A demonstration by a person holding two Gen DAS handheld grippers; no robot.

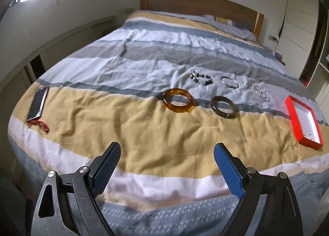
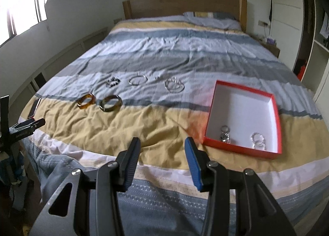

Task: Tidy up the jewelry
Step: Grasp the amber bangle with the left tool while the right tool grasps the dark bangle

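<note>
Amber bangle (image 1: 178, 100) lies beyond the open left tool (image 1: 167, 149).

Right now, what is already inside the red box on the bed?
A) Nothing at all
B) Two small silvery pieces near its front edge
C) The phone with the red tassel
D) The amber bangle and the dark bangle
B: the right wrist view shows the red box holding two small silvery pieces by its near wall, while the amber bangle and dark bangle lie on the bedspread.
</note>
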